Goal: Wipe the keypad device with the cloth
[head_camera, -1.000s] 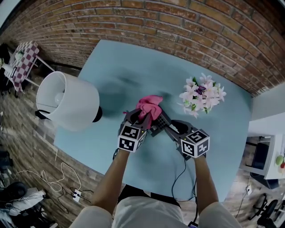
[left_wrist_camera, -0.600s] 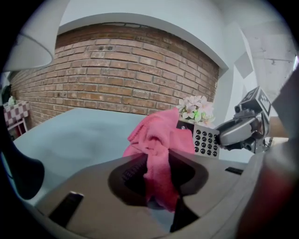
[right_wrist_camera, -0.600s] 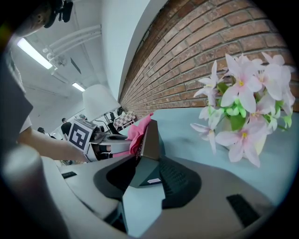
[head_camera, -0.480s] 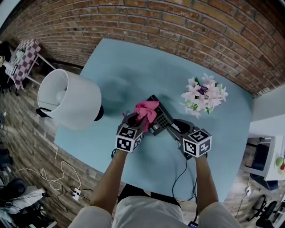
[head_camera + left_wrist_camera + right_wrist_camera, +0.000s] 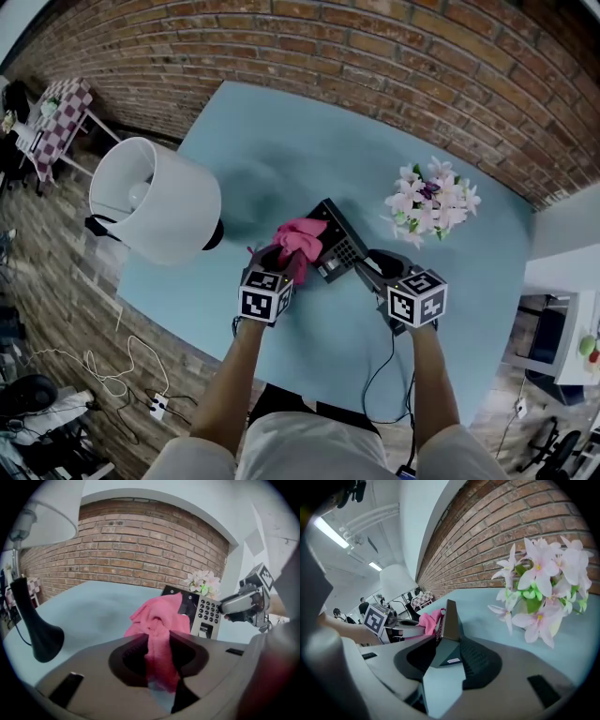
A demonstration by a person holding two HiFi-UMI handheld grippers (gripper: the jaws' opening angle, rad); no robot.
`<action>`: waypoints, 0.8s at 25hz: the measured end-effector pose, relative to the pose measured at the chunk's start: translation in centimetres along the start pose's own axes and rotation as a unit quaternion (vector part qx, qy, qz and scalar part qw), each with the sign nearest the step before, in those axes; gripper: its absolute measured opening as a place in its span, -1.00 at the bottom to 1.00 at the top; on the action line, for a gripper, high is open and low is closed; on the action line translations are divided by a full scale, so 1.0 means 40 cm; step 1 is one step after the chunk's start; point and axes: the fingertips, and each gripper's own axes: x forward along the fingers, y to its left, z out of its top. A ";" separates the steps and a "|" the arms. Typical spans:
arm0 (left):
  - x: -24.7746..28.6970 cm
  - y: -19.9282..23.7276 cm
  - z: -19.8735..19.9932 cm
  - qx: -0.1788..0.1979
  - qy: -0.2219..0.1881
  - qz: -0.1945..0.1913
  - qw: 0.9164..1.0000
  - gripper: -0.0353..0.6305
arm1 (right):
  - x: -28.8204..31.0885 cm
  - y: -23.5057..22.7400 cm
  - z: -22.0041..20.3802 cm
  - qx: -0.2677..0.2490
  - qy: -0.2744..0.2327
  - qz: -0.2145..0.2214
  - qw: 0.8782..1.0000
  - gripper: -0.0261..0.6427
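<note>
The left gripper [image 5: 158, 656] has its 2 jaws clamped on a soft, crumpled pink cloth [image 5: 157, 618]. The cloth rests against the face of the flat, dark keypad device [image 5: 339, 249]. The right gripper [image 5: 446, 651] pinches the device's thin rigid edge, holding it tilted over the smooth pale-blue table [image 5: 281, 141].

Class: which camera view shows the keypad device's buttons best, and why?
The left gripper view: the keypad device faces the camera, button rows clear, pink cloth hiding its left part. The head view shows the buttons small, from above; the right gripper view, only its edge.
</note>
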 end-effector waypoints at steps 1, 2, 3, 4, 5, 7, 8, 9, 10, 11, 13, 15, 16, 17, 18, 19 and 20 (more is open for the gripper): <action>-0.014 0.004 0.016 -0.002 -0.011 0.004 1.000 -0.47 | -0.004 -0.001 0.002 -0.001 -0.002 -0.002 1.000 -0.37; -0.027 0.004 0.038 -0.002 -0.023 0.007 1.000 -0.47 | -0.010 -0.002 0.004 -0.002 -0.004 -0.003 1.000 -0.37; -0.039 0.002 0.063 -0.002 -0.037 0.008 0.999 -0.47 | -0.016 -0.002 0.006 -0.001 -0.007 -0.004 1.000 -0.37; -0.049 -0.005 0.092 -0.002 -0.051 0.007 0.999 -0.47 | -0.023 -0.003 0.007 0.000 -0.010 -0.005 1.000 -0.37; -0.058 -0.014 0.122 -0.001 -0.066 0.004 0.998 -0.47 | -0.029 -0.003 0.008 0.001 -0.012 -0.006 1.000 -0.37; -0.069 -0.042 0.177 0.002 -0.090 -0.005 0.996 -0.47 | -0.038 -0.001 0.007 0.000 -0.014 -0.009 1.000 -0.37; -0.070 -0.059 0.199 0.004 -0.099 -0.011 0.995 -0.47 | -0.042 0.001 0.008 0.000 -0.014 -0.011 1.000 -0.37; -0.068 -0.078 0.217 0.008 -0.105 -0.018 0.994 -0.47 | -0.044 0.002 0.008 0.001 -0.015 -0.014 1.000 -0.38; -0.063 -0.098 0.229 0.012 -0.109 -0.025 0.994 -0.47 | -0.044 0.002 0.009 0.001 -0.015 -0.017 1.000 -0.42; -0.056 -0.118 0.238 0.016 -0.110 -0.032 0.993 -0.47 | -0.043 0.003 0.009 -0.001 -0.014 -0.019 1.000 -0.45; -0.038 -0.156 0.243 0.026 -0.107 -0.045 0.993 -0.47 | -0.038 0.006 0.008 -0.006 -0.013 -0.020 1.000 -0.45; -0.016 -0.186 0.240 0.036 -0.102 -0.056 0.993 -0.47 | -0.032 0.010 0.011 -0.011 -0.014 -0.017 1.000 -0.45; -0.006 -0.197 0.235 0.040 -0.097 -0.060 0.993 -0.47 | -0.029 0.011 0.013 -0.013 -0.014 -0.015 1.000 -0.45; 0.002 -0.205 0.230 0.043 -0.093 -0.062 0.993 -0.47 | -0.027 0.012 0.014 -0.016 -0.013 -0.014 1.000 -0.45; 0.009 -0.210 0.224 0.045 -0.089 -0.063 0.993 -0.47 | -0.026 0.012 0.014 -0.017 -0.013 -0.012 1.000 -0.45; 0.014 -0.212 0.218 0.045 -0.087 -0.064 0.993 -0.47 | -0.026 0.011 0.015 -0.018 -0.012 -0.011 1.000 -0.45; 0.019 -0.214 0.214 0.045 -0.085 -0.064 0.993 -0.47 | -0.026 0.010 0.015 -0.018 -0.013 -0.009 1.000 -0.45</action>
